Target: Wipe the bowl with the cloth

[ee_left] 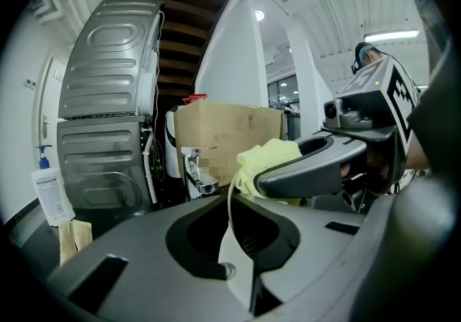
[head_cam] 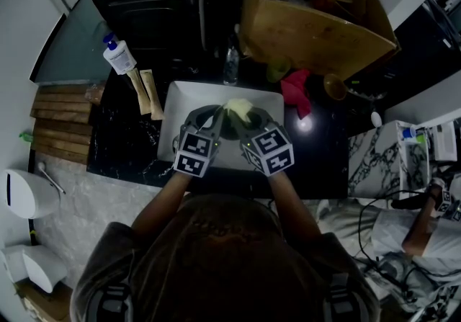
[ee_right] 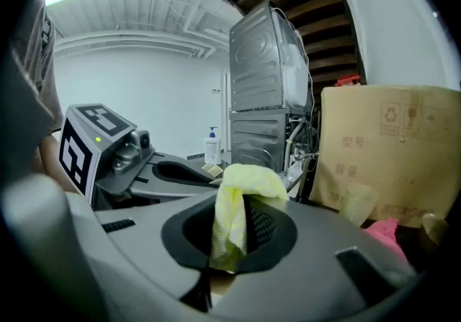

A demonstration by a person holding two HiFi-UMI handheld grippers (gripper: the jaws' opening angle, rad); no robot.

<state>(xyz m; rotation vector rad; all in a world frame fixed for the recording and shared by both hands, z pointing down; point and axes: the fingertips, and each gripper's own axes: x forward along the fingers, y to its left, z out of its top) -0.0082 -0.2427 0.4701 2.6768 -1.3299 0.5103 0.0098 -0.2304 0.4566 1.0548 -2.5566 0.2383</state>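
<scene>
Over the white sink, my left gripper is shut on the rim of the bowl. In the left gripper view the bowl stands edge-on between the jaws as a thin pale wall. My right gripper is shut on a yellow cloth that bunches out above its jaws. The cloth lies against the bowl's upper rim, with the right gripper just behind it. The grippers hide most of the bowl in the head view.
A faucet stands behind the sink. Also around it are a soap dispenser at back left, a clear bottle, a red rag and a big cardboard box. Wooden slats lie to the left.
</scene>
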